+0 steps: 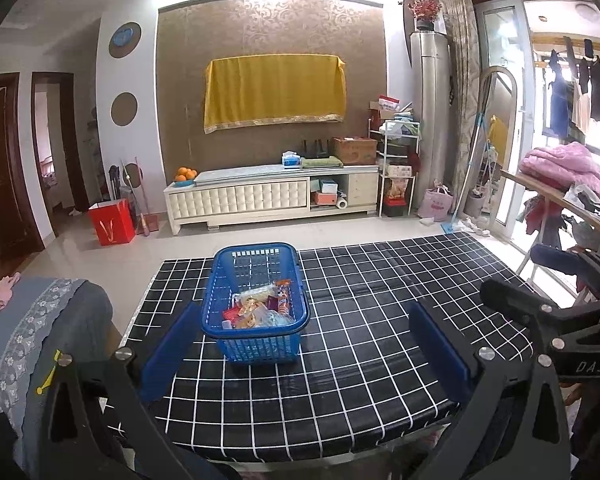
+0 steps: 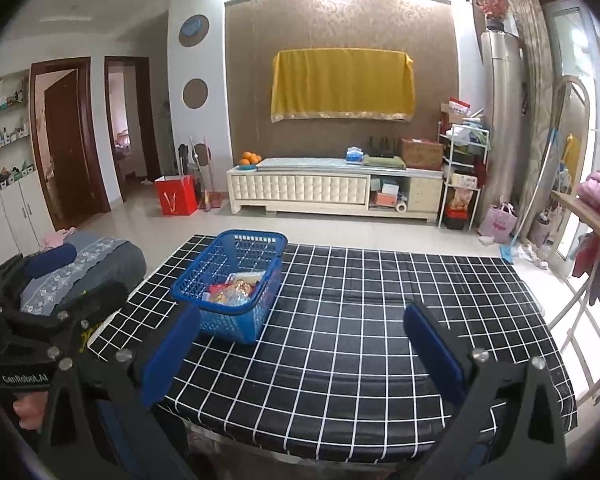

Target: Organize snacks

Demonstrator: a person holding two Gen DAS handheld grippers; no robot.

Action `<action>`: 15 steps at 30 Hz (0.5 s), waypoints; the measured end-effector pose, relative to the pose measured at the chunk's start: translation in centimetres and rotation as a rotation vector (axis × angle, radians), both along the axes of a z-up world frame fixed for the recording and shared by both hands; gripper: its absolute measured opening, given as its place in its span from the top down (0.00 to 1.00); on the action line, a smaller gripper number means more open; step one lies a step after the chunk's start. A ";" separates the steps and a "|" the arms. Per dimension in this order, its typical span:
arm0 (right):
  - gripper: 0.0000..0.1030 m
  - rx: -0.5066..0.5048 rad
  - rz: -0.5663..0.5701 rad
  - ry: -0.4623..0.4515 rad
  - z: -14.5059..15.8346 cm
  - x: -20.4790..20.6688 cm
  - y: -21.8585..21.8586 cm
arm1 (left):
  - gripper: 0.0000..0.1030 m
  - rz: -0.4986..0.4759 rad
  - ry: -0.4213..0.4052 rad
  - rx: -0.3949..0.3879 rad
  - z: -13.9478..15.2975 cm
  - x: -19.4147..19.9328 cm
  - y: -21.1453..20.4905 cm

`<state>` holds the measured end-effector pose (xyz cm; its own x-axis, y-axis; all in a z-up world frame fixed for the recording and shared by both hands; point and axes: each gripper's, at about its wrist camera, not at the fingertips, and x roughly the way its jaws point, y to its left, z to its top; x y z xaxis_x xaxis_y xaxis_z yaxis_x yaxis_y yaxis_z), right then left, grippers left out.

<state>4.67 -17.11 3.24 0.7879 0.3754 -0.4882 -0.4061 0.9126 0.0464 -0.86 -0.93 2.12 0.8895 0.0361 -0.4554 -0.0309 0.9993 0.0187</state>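
Observation:
A blue plastic basket (image 1: 224, 280) stands on the black checked table (image 1: 380, 320), left of its middle, with several snack packets (image 1: 260, 306) piled inside. My left gripper (image 1: 304, 344) is open and empty, held back near the table's front edge, its left pad close to the basket's near corner. In the right wrist view the basket (image 2: 204, 268) sits ahead to the left with the snack packets (image 2: 232, 290) in it. My right gripper (image 2: 300, 354) is open and empty over the table's (image 2: 380, 320) front part. The right gripper's body (image 1: 540, 308) shows at the left view's right edge.
A grey cushioned seat with lace trim (image 1: 40, 328) stands left of the table. Beyond the table are tiled floor, a white TV cabinet (image 1: 272, 196), a red paper bag (image 1: 112, 222) and a rack with clothes (image 1: 560, 168) at right.

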 end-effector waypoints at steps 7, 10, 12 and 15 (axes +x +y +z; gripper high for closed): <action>0.00 0.002 0.011 0.002 -0.2 -0.4 0.0 | 0.00 -0.005 0.000 -0.003 0.0 -0.3 0.1; 0.00 0.003 0.009 0.008 -0.2 -0.5 0.0 | 0.00 -0.005 0.004 -0.005 0.0 -0.5 0.1; 0.00 0.001 0.009 0.008 -0.2 -0.7 0.0 | 0.00 -0.002 0.004 -0.008 0.0 -0.6 0.2; 0.00 -0.002 0.007 0.009 -0.2 -0.8 0.1 | 0.00 -0.001 0.005 -0.007 0.0 -0.6 0.2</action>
<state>3.90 -17.05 3.04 0.7806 0.3800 -0.4963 -0.4121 0.9098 0.0484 -1.48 -0.72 2.12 0.8872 0.0319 -0.4603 -0.0299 0.9995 0.0117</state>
